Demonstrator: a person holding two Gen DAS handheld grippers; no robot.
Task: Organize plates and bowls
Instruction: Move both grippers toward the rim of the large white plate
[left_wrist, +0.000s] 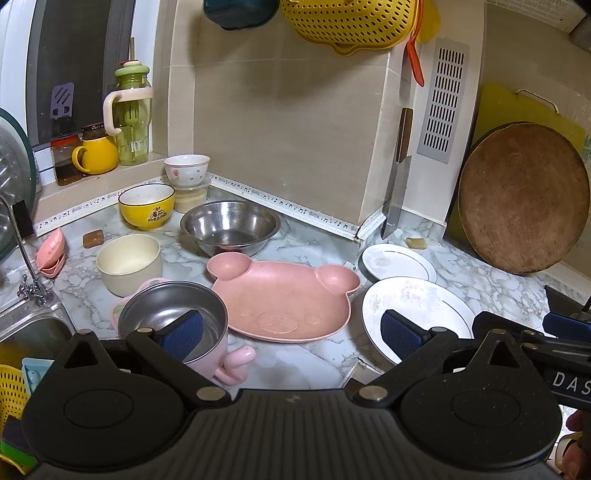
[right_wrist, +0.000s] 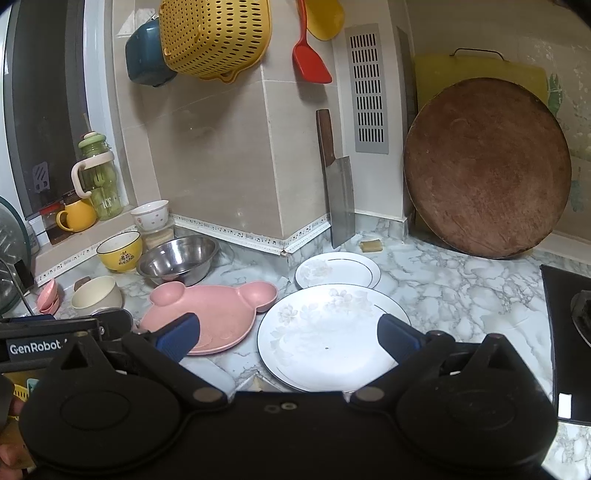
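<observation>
Pink bear plate (left_wrist: 284, 301) flat, long axis left-right, ears toward wall.

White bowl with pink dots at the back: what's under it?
The dotted bowl sits on a clear lidded container holding something beige. The container's base is hidden behind the yellow bowl and steel bowl.
</observation>
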